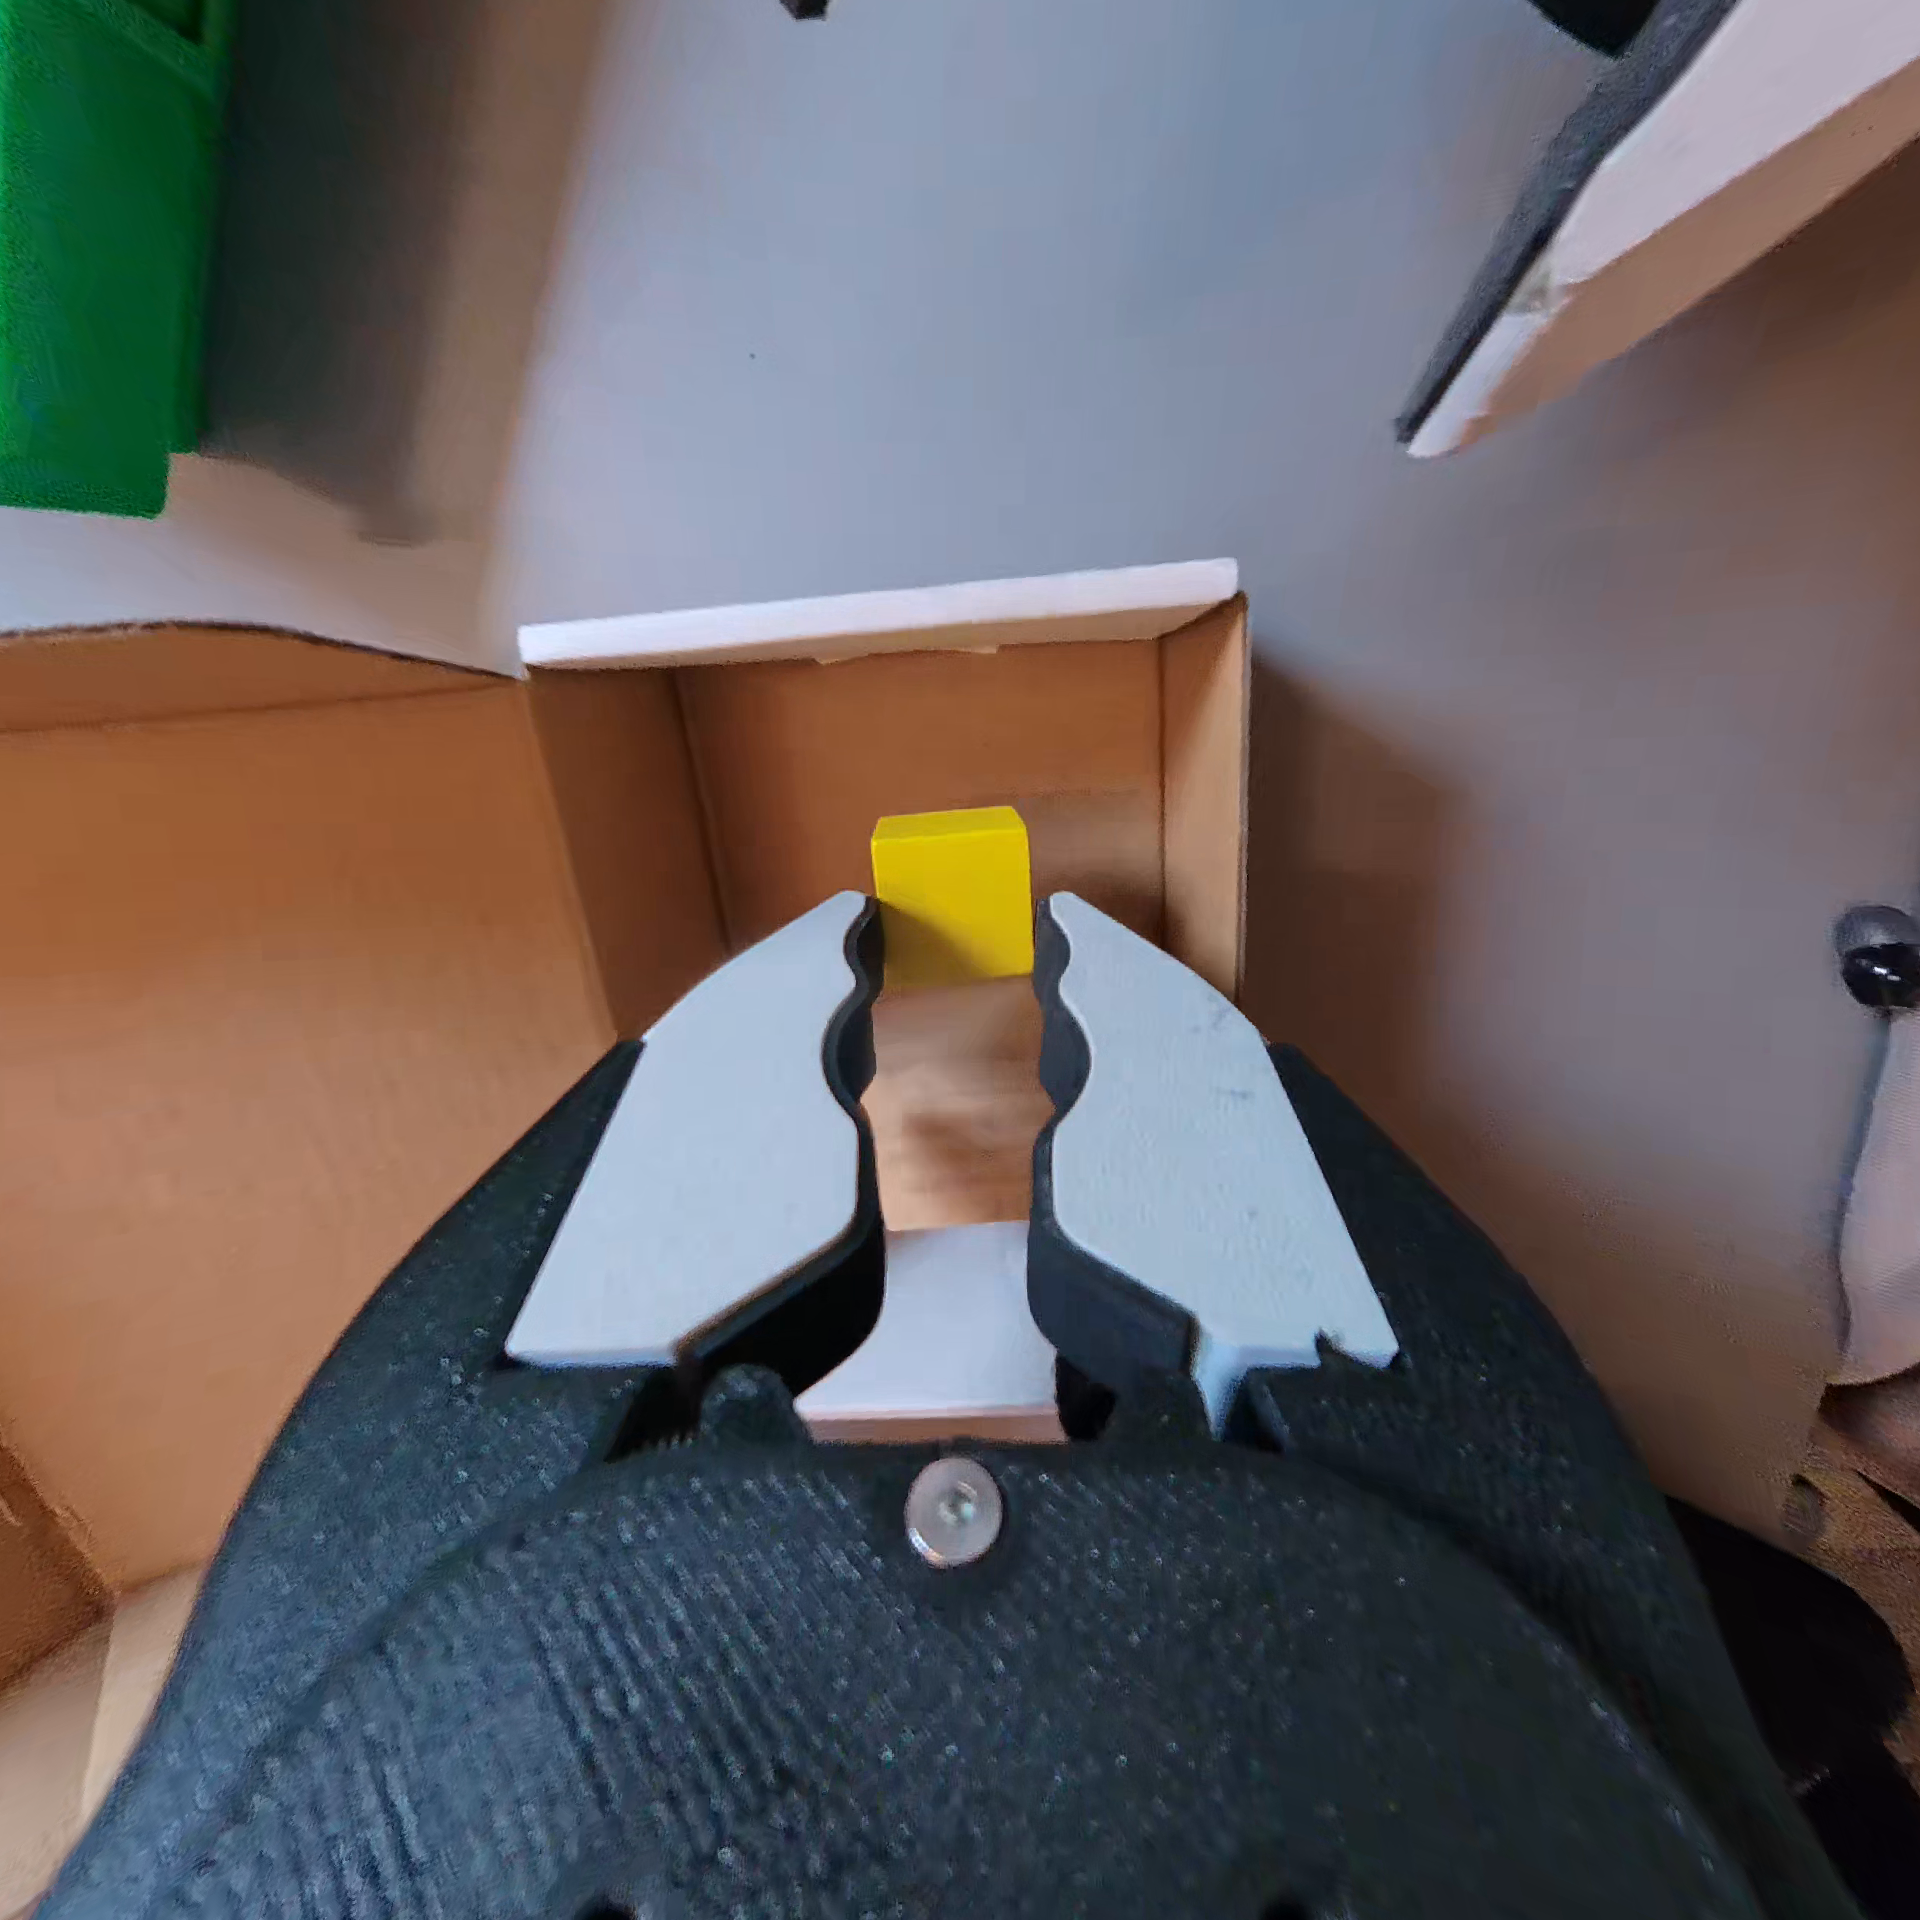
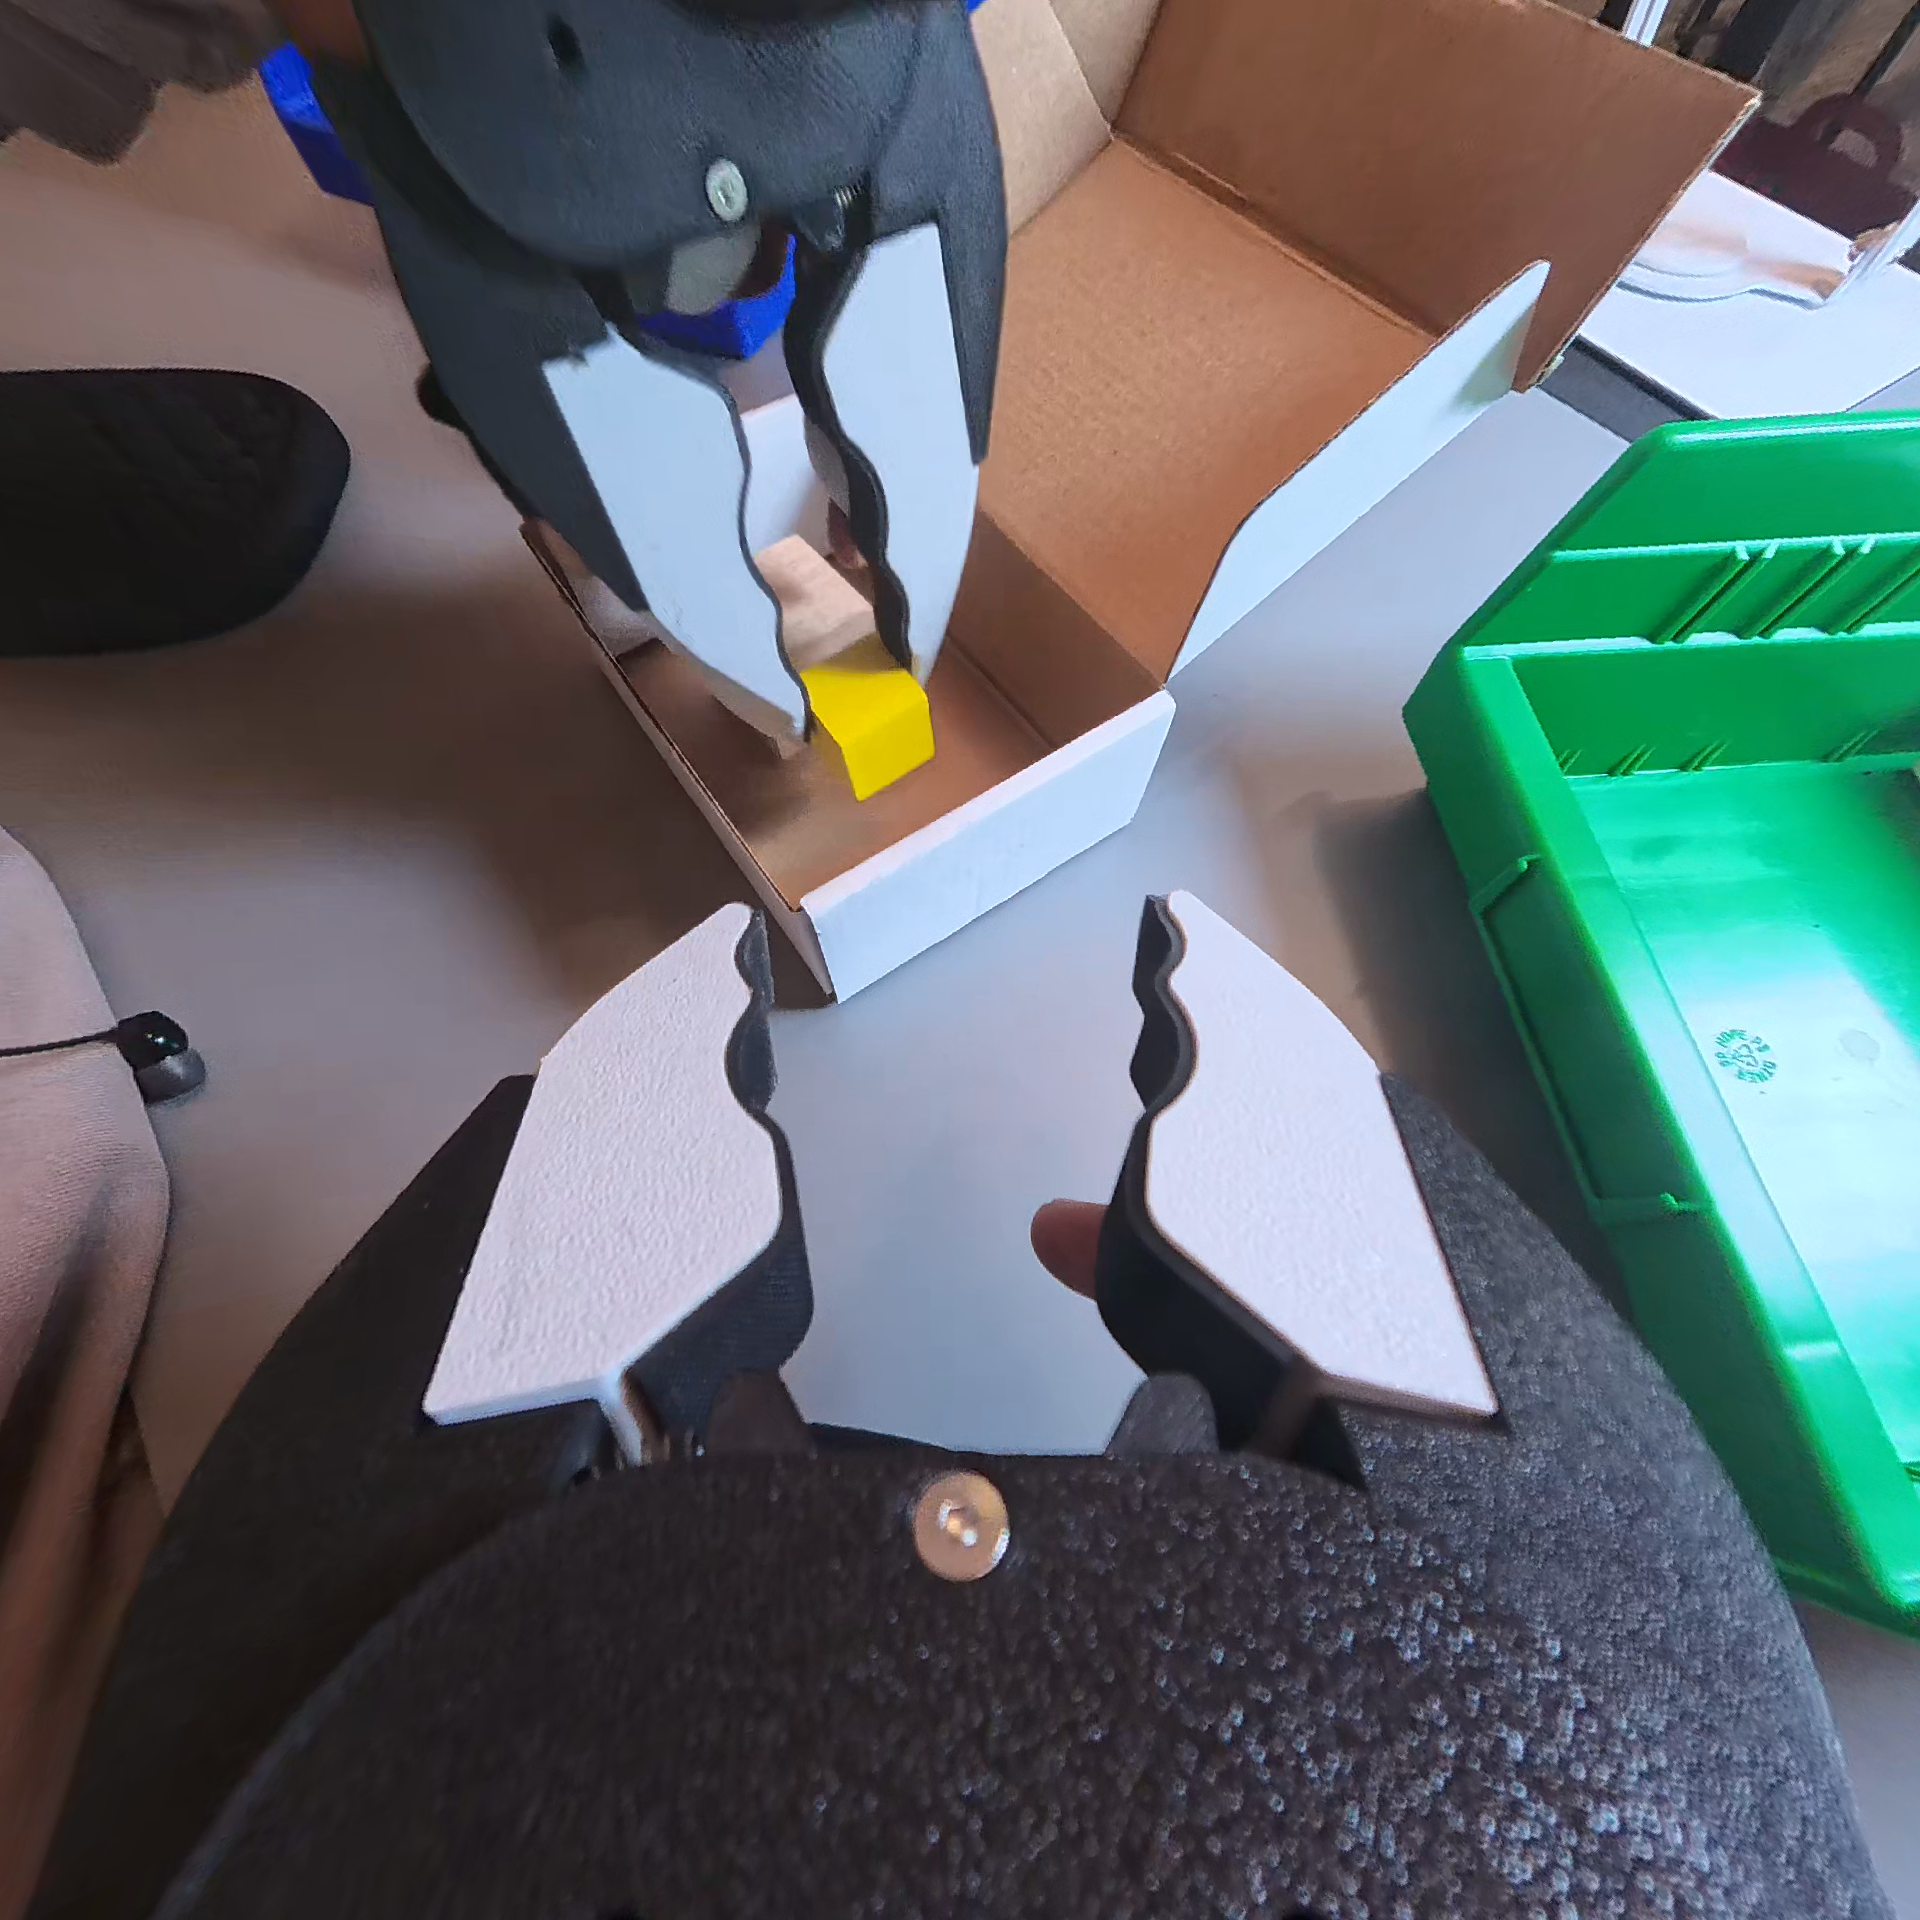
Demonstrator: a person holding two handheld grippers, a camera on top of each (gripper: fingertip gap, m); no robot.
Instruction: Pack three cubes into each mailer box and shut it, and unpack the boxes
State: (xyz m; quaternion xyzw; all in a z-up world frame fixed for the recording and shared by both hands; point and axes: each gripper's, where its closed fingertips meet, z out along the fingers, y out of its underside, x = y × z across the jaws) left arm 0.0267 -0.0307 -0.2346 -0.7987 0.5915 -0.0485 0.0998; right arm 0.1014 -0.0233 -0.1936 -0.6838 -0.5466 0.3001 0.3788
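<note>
The right gripper (image 2: 956, 951), nearest the lens in the right wrist view, is held over the grey table (image 2: 987, 1195) just short of the box (image 2: 987, 873); its fingers are spread wide and nothing is held between them. A fingertip of the person (image 2: 1065, 1252) is seen behind its right finger.

The white mailer box, brown inside, stands open, with its lid (image 2: 1382, 135) raised at the far side and a side flap (image 2: 1361, 468) turned outward. The left gripper (image 2: 852, 681) is lowered into the box from the far side. In the left wrist view the left gripper (image 1: 956, 925) is shown with a narrow gap between its fingers, and the yellow cube (image 1: 951, 899) is seen at the fingertips, close against the left one. Whether the cube is gripped or merely flanked cannot be told. The yellow cube (image 2: 871, 727) rests on or just above the box floor, near the box's front wall. A plain wooden cube (image 2: 816, 613) lies in the box just behind it, between the left gripper's fingers.

A green bin (image 2: 1714, 935) stands on the table to the right of the box. A blue object (image 2: 717, 312) is partly hidden behind the left gripper, beyond the box.
</note>
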